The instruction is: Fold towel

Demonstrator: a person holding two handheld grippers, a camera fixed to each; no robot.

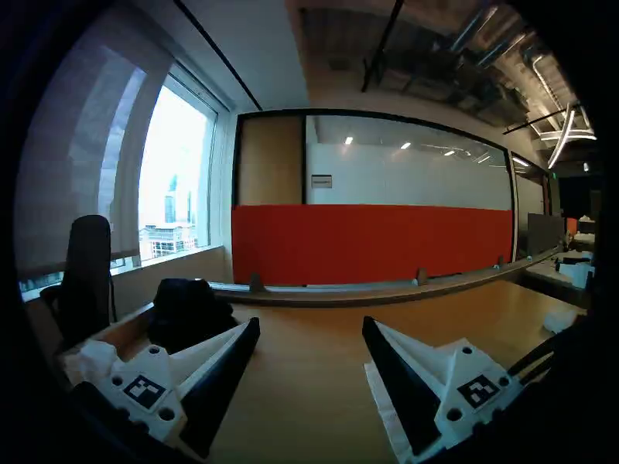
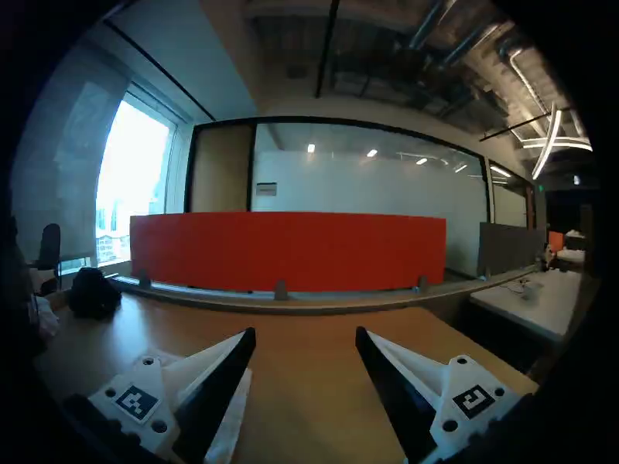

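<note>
Left gripper [image 1: 309, 325], right gripper [image 2: 304, 332]: jaws apart, low over tabletop [image 1: 309, 387]. Towel [image 1: 383, 410] edge beneath; I'd pinch 2 corners squarely.

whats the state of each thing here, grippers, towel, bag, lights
left hand-held gripper: open, holding nothing
right hand-held gripper: open, holding nothing
towel: lying on the desk, not gripped, mostly hidden
black bag: slumped on the desk
ceiling lights: on
</note>
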